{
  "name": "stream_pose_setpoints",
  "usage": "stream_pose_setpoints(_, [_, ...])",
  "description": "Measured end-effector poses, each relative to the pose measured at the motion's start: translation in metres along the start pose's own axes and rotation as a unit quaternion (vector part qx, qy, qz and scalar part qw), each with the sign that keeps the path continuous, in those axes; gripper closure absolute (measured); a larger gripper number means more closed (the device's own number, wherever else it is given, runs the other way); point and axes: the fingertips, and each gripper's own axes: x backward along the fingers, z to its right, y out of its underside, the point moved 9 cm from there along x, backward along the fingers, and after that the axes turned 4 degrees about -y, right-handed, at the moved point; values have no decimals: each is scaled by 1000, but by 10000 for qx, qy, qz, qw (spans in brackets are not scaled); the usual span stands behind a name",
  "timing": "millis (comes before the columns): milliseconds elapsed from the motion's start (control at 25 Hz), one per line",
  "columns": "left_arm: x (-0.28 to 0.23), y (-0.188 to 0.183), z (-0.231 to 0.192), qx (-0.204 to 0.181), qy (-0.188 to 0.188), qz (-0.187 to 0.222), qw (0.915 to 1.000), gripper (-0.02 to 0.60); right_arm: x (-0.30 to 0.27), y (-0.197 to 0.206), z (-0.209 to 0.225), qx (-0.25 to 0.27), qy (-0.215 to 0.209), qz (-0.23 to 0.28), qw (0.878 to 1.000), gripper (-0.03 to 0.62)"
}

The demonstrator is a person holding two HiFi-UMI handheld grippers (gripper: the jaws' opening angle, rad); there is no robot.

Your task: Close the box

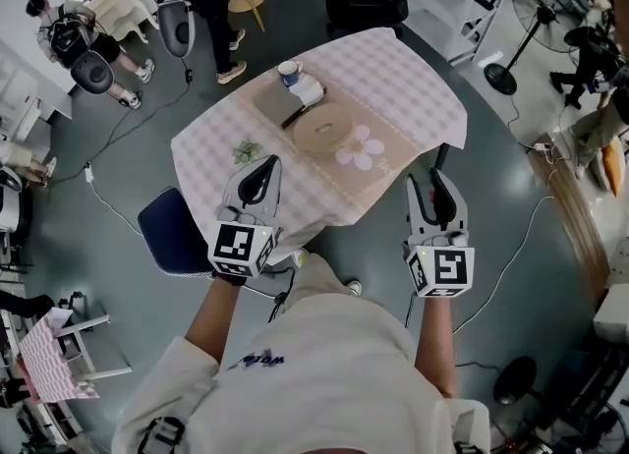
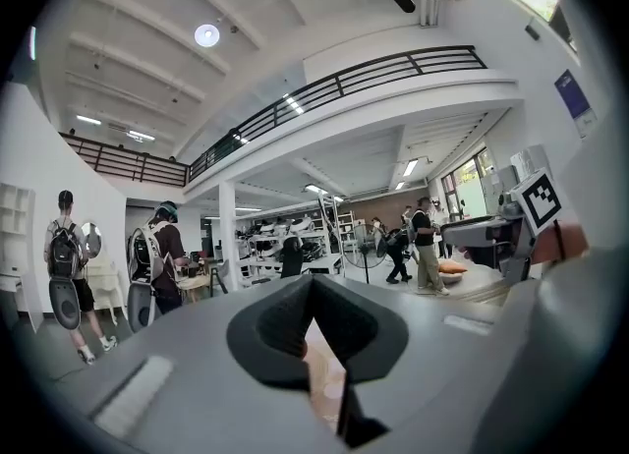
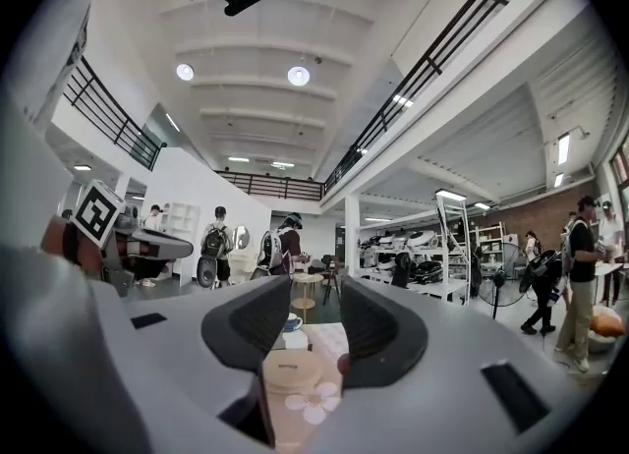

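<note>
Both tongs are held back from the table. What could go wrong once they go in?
The cup stands just beyond the round box, so a long reach might tip it. The cloth hangs loose over the edge; tongs could snag it and drag everything. The left tongs look shut and would need opening before they can grip.

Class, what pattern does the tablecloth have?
The tablecloth has a pale pink-and-white check, which shows best in the head view.
</note>
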Motion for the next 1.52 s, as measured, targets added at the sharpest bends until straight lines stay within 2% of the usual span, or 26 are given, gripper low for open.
stream_pose_setpoints(240, [4, -4, 13, -26, 42, 11, 10000, 581, 6, 1, -2, -142, -50, 16, 9999, 488])
stream_pose_setpoints(440, [10, -6, 12, -373, -7, -10, 9993, 581, 4, -1, -9, -150, -139, 60, 9998, 535])
stream_pose_setpoints(600, [14, -8, 3, 239, -40, -30, 9997, 581, 3, -7, -14, -179, -144, 77, 9997, 555])
stream_pose_setpoints(800, [16, -8, 11, 90, 9, -6, 10000, 581, 5, -12, -20, -226, -162, 135, 9995, 589])
stream_pose_setpoints(960, [16, -4, 16, 41, 57, -17, 10000, 581, 9, -7, -22, -276, -166, 69, 9995, 591])
stream_pose_setpoints(1240, [13, -1, 19, 194, 107, -18, 9998, 581, 15, -8, -17, -222, -121, -40, 9997, 591])
stream_pose_setpoints(1520, [13, -3, 24, 167, 139, -21, 9998, 581, 12, -7, -24, -246, -249, -132, 9993, 591])
